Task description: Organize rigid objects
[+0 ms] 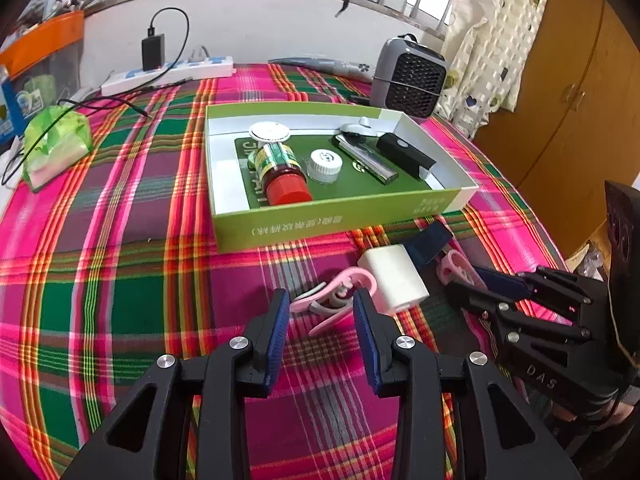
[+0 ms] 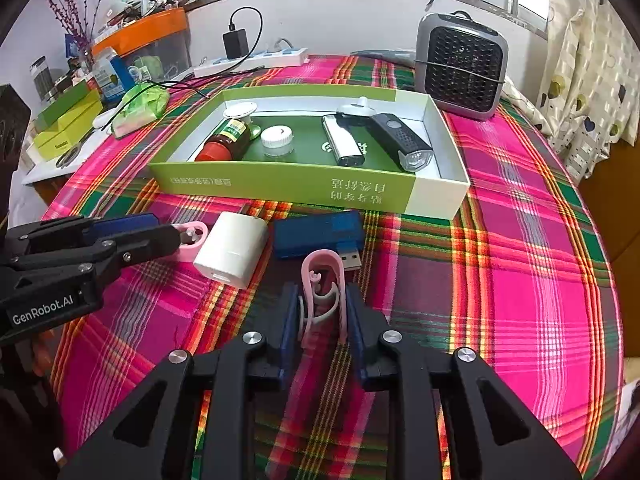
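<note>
Five items sit in green box point(image 2: 280, 184); right gripper point(image 2: 322, 312) clamps pink clip point(image 2: 324, 280), left gripper point(image 1: 322, 312) open around second clip point(image 1: 340, 292); charger point(image 2: 232, 248), USB stick point(image 2: 316, 234) remain on bench point(image 2: 520, 280).

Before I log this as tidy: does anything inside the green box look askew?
Yes. The red-capped bottle lies on its side in the green box, its base against a white round lid, while the white-capped jar beside it stands upright.
</note>
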